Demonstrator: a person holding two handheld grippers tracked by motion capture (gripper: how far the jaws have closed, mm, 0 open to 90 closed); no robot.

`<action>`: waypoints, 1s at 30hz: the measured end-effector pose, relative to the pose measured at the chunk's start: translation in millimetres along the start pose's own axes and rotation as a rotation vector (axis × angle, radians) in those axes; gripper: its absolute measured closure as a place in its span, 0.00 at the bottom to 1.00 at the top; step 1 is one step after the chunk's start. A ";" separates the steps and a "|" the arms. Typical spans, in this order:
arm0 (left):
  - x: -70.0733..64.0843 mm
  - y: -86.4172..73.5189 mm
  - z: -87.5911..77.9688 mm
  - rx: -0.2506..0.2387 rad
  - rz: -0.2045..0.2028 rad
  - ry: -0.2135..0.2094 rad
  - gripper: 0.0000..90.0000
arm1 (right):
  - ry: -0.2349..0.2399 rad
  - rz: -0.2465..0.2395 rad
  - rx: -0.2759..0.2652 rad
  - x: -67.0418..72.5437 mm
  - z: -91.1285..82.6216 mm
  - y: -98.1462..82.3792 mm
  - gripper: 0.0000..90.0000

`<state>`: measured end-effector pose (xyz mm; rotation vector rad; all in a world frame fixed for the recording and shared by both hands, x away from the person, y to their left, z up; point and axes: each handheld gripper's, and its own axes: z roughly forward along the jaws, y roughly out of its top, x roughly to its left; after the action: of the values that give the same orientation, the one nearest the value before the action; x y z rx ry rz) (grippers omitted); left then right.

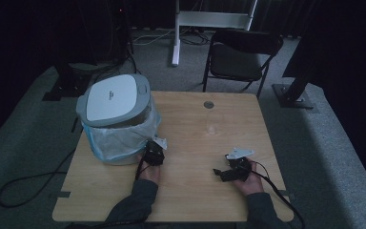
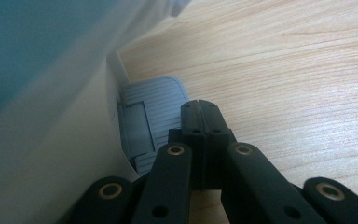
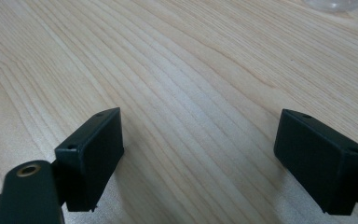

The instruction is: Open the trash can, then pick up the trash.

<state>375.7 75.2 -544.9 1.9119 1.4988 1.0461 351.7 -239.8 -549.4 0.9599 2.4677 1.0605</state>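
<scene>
**Two grippers low on the bench, one closed by the bin**

The room is dark. A grey floor [image 1: 314, 138] goes all around, and a black folding chair [image 1: 240, 57] stands past the far side of the bench.

The wooden bench [image 1: 195, 119] is big and light brown. On its far left corner sits a trash bin [image 1: 119, 129] with a white and grey lid [image 1: 113, 98]. The lid is down. A pale plastic bag [image 1: 124, 138] hangs out from under the lid and wraps the sides of the bin. A small round grey cap [image 1: 208, 104] is set in the bench top near the far edge.

Two arms in dark sleeves come in from the near side. The left hand [image 1: 148, 171] holds the left gripper [image 1: 153, 153] right at the foot of the bin. In the left gripper view, its two jaws are pressed tight together with nothing between them. The tips of the left gripper [image 2: 199, 109] are just beside a grey ribbed pedal [image 2: 151, 119] at the bottom of the bin. It is hard to tell if they touch it.

The right hand [image 1: 249, 180] holds the right gripper [image 1: 224, 172] near the right side of the bench, well apart from the bin. In the right gripper view, the right gripper [image 3: 200, 144] is spread wide. It holds nothing, and there is bare wood between its jaws.
</scene>
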 end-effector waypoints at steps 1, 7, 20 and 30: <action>0.0 0.0 0.0 0.000 0.000 0.000 1.00 | 0.000 0.000 0.000 0.0 0.0 0.0 0.17; 0.0 0.0 0.0 0.000 0.000 0.000 1.00 | 0.000 0.000 0.000 0.0 0.0 0.0 0.17; 0.0 0.0 0.0 -0.001 0.000 0.000 1.00 | -0.003 0.007 -0.021 -1.3 -0.9 0.6 0.33; -0.1 -0.1 0.0 -0.001 0.000 0.000 1.00 | -0.042 0.092 -0.105 -15.0 -16.9 14.1 0.54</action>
<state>375.6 75.1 -544.9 1.9108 1.4983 1.0463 361.1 -251.9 -527.5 1.0611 2.3295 1.1741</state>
